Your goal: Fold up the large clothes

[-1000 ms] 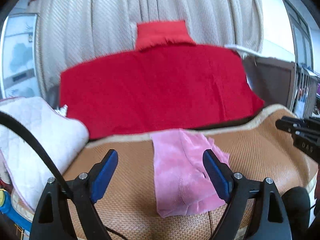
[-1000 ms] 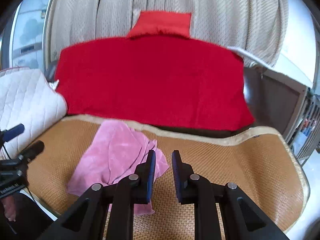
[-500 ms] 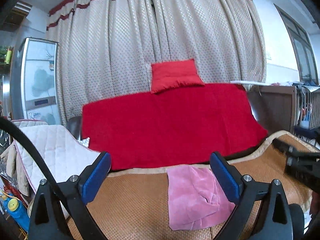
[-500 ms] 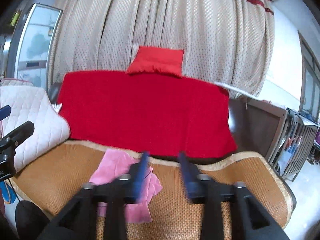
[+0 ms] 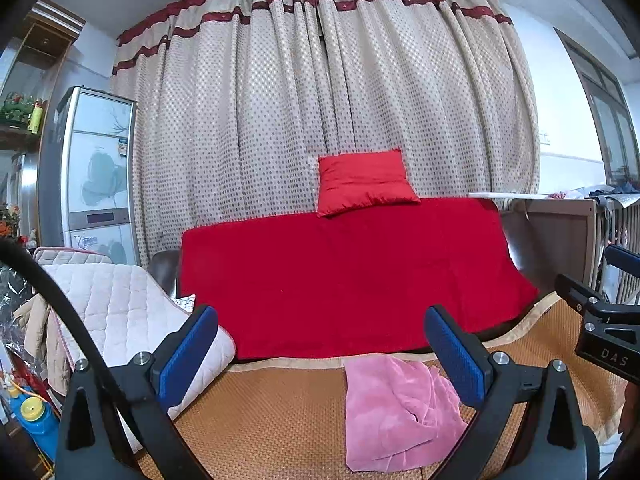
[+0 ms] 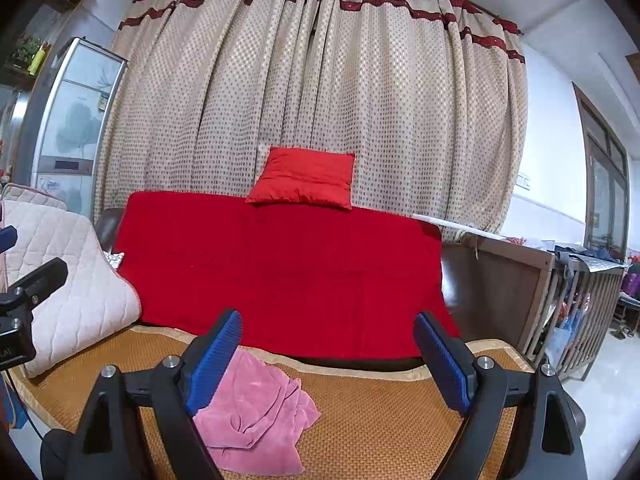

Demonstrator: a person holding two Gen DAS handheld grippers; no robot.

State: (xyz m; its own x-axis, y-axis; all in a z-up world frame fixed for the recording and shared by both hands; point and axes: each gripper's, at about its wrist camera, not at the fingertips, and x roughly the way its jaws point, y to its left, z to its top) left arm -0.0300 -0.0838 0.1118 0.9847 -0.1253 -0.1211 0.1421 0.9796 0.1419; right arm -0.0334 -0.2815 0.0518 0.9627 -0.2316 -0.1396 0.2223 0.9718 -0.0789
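**Both grippers empty, pink garment down on mat**

Left gripper [image 5: 320, 352] jaws wide, nothing between them. Right gripper [image 6: 328, 354] jaws have just been opening, now wide and empty too. Pink garment [image 6: 256, 412] lies rumpled, partly folded, on the near woven mat [image 6: 380, 408], clear of both. Red-covered sofa back [image 6: 280, 272] and curtain [image 6: 320, 100] beyond. Looks like between folds; next move calls for picking an edge or corner to regrasp.

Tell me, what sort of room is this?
Most likely a living room in someone's home. A sofa under a red cover with a red cushion stands before a long dotted curtain, and a fridge is in the corner.
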